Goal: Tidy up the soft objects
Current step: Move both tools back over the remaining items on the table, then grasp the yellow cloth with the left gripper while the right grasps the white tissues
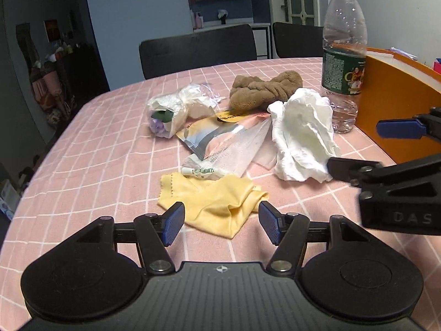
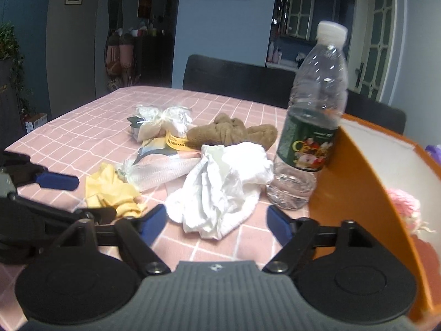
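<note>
Where the pink tablecloth with its white grid [image 1: 91, 149] runs back toward two black chairs [image 1: 198, 49] and a blue-grey wall, a loose heap sits nearer the table's right edge. A crumpled white tissue-like cloth [image 2: 220, 187] lies just beside a clear ribbed plastic water bottle with a green label [image 2: 311, 127], which stands upright against an orange bin with a white inside [image 2: 366, 176] holding something pink and knitted [image 2: 405, 207]. Behind lie a brown knotted plush towel [image 1: 264, 89], glossy plastic packets [image 1: 220, 140] and a thin folded yellow cloth [image 1: 217, 204]. The left gripper [image 1: 222, 222] hovers with jaws spread over the yellow cloth; the right gripper [image 2: 216, 222] gapes at the white cloth's near edge.
</note>
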Demonstrator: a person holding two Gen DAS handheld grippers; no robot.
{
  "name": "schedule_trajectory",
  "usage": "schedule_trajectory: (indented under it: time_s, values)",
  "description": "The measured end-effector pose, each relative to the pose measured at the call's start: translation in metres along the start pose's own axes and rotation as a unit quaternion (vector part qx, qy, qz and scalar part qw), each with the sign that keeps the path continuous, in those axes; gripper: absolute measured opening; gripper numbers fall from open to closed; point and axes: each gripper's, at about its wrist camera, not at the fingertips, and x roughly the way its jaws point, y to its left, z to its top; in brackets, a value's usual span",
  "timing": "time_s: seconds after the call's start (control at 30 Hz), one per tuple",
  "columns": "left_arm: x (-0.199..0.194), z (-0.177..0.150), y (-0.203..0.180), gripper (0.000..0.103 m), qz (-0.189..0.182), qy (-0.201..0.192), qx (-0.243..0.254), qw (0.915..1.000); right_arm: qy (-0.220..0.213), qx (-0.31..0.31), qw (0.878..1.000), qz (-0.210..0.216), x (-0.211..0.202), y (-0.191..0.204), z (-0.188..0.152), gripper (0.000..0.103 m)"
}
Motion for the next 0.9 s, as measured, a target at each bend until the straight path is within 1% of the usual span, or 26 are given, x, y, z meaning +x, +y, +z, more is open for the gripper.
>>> schedule_trajectory:
  time_s: [0.07, 0.13, 0.23, 0.33, 0.4, 0.43, 0.5, 0.6, 0.67, 0.73, 0.77, 0.8, 0.83, 0.87, 0.9]
  values:
    - [0.008, 0.002, 0.003, 0.075, -0.001, 0.009, -0.003, 1.0, 0.008, 0.008, 1.0, 0.005, 0.012, -0.003, 0.006, 0.084]
    - [0.013, 0.003, 0.004, 0.075, 0.002, 0.015, -0.005, 0.9999, 0.019, 0.02, 1.0, 0.012, 0.024, -0.006, 0.012, 0.084]
    - [0.018, 0.007, 0.006, 0.076, -0.008, 0.015, -0.009, 0.9998, 0.028, 0.037, 0.999, 0.021, 0.04, -0.01, 0.018, 0.084]
    - [0.023, 0.007, 0.004, 0.077, -0.011, 0.022, 0.0, 0.9997, 0.038, 0.045, 0.998, 0.027, 0.055, -0.011, 0.02, 0.084]
    - [0.026, 0.007, 0.002, 0.081, -0.008, 0.026, 0.005, 0.9996, 0.05, 0.05, 0.997, 0.035, 0.063, -0.01, 0.019, 0.081]
    - [0.028, 0.007, 0.002, 0.082, -0.009, 0.028, 0.004, 0.9996, 0.056, 0.051, 0.996, 0.04, 0.066, -0.009, 0.017, 0.076]
    - [0.031, 0.007, 0.001, 0.083, -0.011, 0.033, 0.001, 0.9994, 0.064, 0.054, 0.995, 0.049, 0.07, -0.008, 0.015, 0.074]
    - [0.034, 0.007, 0.003, 0.083, -0.015, 0.038, -0.007, 0.9991, 0.066, 0.061, 0.994, 0.056, 0.07, -0.012, 0.01, 0.061]
    - [0.036, 0.007, 0.005, 0.081, -0.019, 0.04, -0.017, 0.9989, 0.066, 0.066, 0.994, 0.057, 0.068, -0.014, 0.007, 0.047]
    - [0.036, 0.007, 0.007, 0.076, -0.025, 0.044, -0.028, 0.9984, 0.066, 0.066, 0.994, 0.055, 0.065, -0.017, 0.004, 0.039]
    - [0.037, 0.007, 0.009, 0.069, -0.027, 0.045, -0.033, 0.998, 0.064, 0.067, 0.994, 0.057, 0.063, -0.019, 0.003, 0.034]
    - [0.037, 0.007, 0.01, 0.063, -0.031, 0.045, -0.037, 0.9978, 0.06, 0.069, 0.994, 0.059, 0.06, -0.02, 0.001, 0.031]
    - [0.036, 0.006, 0.01, 0.061, -0.031, 0.043, -0.039, 0.9978, 0.057, 0.07, 0.994, 0.06, 0.057, -0.022, 0.0, 0.022]
    - [0.035, 0.006, 0.01, 0.055, -0.031, 0.041, -0.04, 0.9979, 0.057, 0.071, 0.994, 0.057, 0.053, -0.023, -0.001, 0.017]
    - [0.034, 0.005, 0.01, 0.047, -0.032, 0.039, -0.04, 0.9979, 0.057, 0.068, 0.995, 0.055, 0.05, -0.023, -0.002, 0.017]
